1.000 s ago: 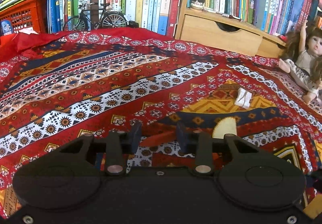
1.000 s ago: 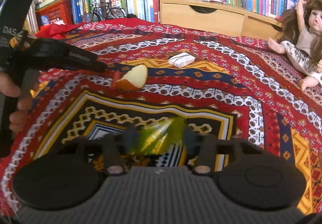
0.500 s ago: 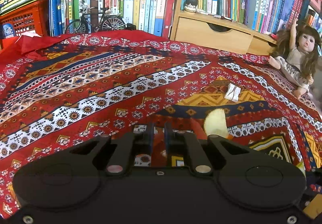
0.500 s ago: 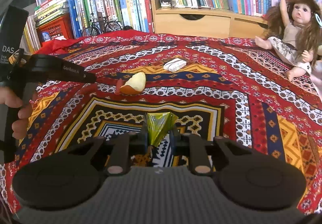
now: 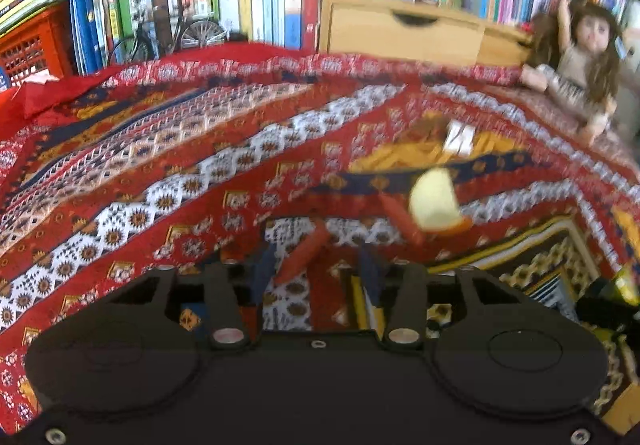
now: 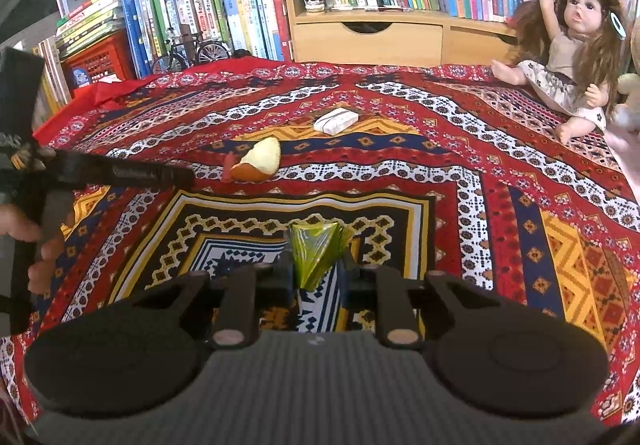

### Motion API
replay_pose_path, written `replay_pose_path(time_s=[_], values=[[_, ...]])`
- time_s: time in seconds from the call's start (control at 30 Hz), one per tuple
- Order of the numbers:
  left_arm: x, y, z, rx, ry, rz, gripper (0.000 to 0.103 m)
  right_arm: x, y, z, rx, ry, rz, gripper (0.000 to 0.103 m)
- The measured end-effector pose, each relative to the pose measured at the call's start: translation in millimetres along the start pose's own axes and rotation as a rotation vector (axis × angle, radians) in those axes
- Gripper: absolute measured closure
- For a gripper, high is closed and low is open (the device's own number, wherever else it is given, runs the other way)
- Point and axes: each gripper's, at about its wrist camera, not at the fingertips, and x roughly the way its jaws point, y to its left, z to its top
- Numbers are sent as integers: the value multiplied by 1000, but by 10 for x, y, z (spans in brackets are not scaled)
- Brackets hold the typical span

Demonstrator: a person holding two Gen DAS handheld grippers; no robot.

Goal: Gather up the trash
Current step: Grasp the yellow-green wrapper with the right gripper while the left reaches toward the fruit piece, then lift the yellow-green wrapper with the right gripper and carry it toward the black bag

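You had a crinkled green-yellow foil wrapper pinched upright, fanned out above the cloth. A pale fruit piece with orange peel lay farther off, a red peel strip near it, a folded white wrapper beyond.

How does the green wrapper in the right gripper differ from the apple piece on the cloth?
The green wrapper is shiny, crinkled foil; the apple piece is matte, pale flesh with orange-red skin. The wrapper is pinched upright in the right gripper, off the patterned cloth; the apple piece lies loose on it, farther back, ungripped. Both look like trash to collect.
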Motion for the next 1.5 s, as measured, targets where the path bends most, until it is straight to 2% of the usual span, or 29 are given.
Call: replay_pose_path(time_s=[0.03,0.07,0.1,0.3,0.5,0.8,1.0,1.13,1.5], values=[[-7,-5,-11,5,-7,7,83,0,3,1,4,0,2,79],[-13,2,-13,4,-6,2,93,1,8,2,5,-1,4,79],[-24,21,-12,-9,-4,-11,94,-9,16,2,6,-4,5,79],[-243,82,15,-52,-28,-29,94,-159,75,24,17,-30,16,79],[-637,44,-1,-36,-63,-51,94,-420,97,31,43,-55,21,79],[-1369,-14,-257,-22,-106,-104,94,-907,201,-160,53,-80,15,79],[-1855,-10,-607,-8,-121,-109,94,-1188,269,-391,90,-89,42,79],[-2152,13,-914,0,-126,-137,94,-1372,298,-602,145,-92,94,79],[-2733,59,-1837,26,-155,-173,94,-1815,733,-1201,30,-102,124,78]])
